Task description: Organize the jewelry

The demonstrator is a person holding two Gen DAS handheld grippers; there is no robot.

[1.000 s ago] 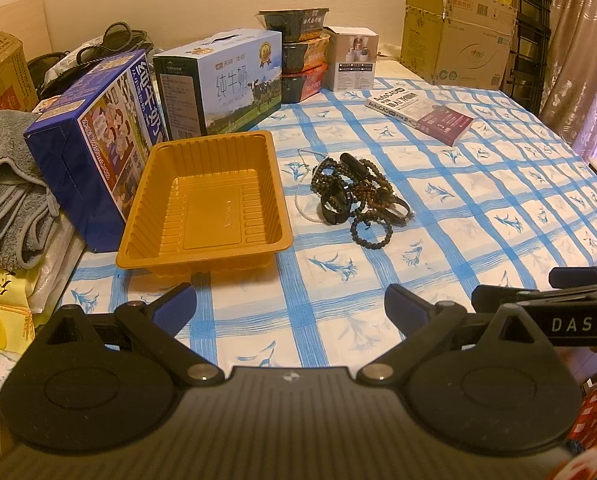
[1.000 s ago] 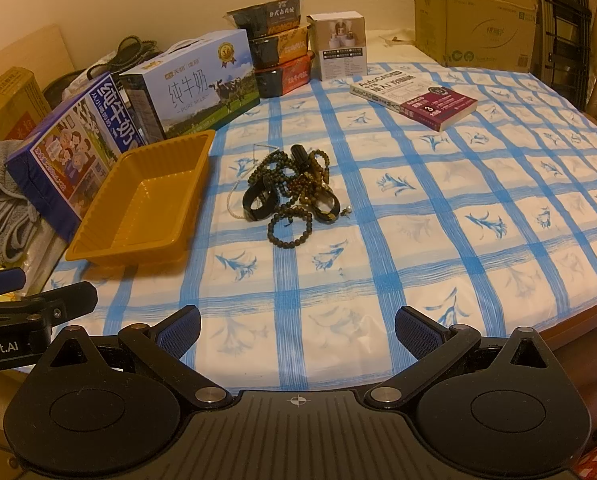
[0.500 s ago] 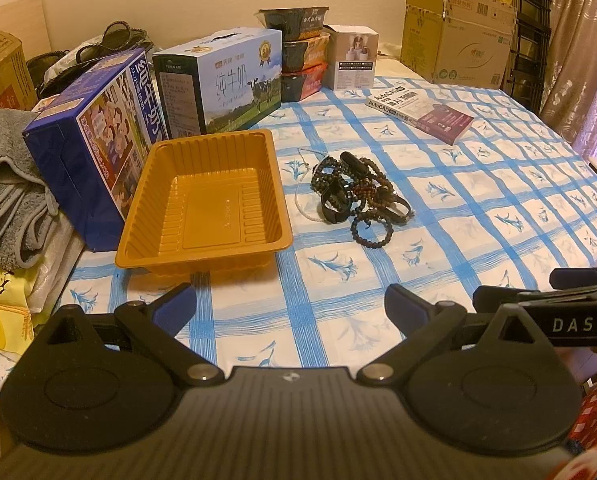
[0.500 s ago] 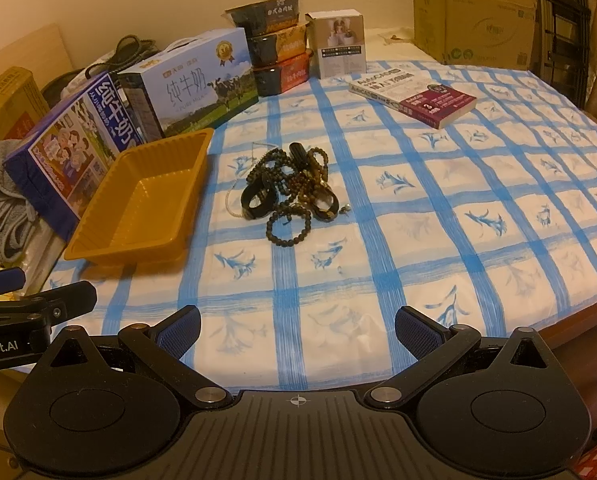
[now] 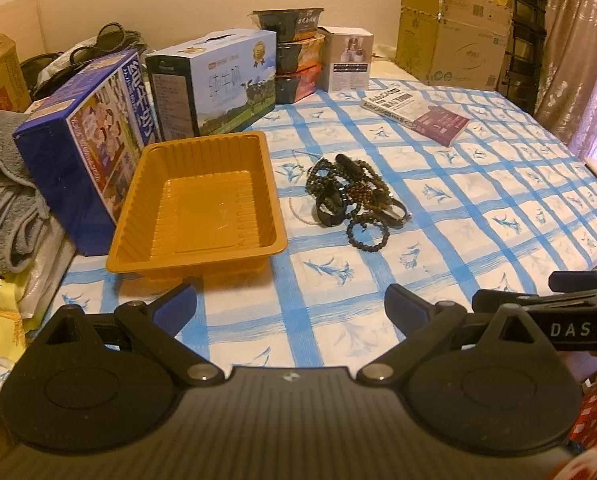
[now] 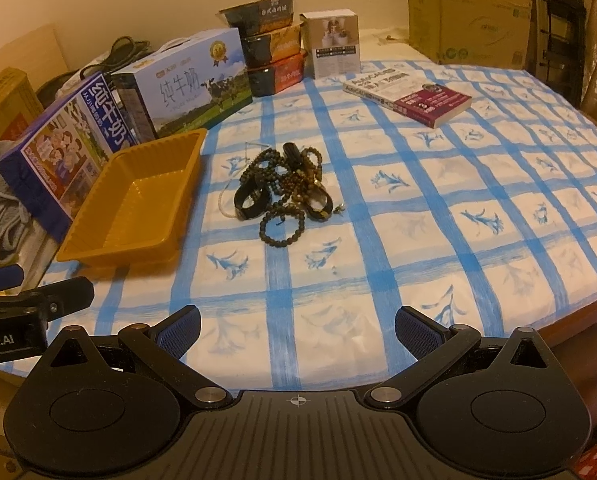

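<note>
Left tool at the bottom of the frame, fingers spread wide, nothing between them. Right tool likewise wide and empty, bottom of its frame. Both hang over the near edge of the worktop, well short of anything — looks like a start pose, nothing picked yet.

Worktop covered in a soft cloth, white with blue checks and leaf prints; slightly wrinkled, so small beads may snag on it.

Centre-left: orange tray, thin ribbed plastic, rectangular, shallow, empty — probably the drop spot for the jewelry, parked just beside the pile to keep the carry short.

Centre of the frame, just right of the tray: jewelry pile — dark round-bead bracelets tangled together, a black band-like piece, a thin pale string or chain at the pile's left edge. One beaded loop lies at the near edge of the heap, and I judge it the easiest first grab.

Left side, behind the tray: two glossy cardboard milk cartons, grey towel at the far left edge.

Upper centre: stacked food bowls, small white box. Upper right: a book flat on the cloth, cardboard boxes behind.
</note>
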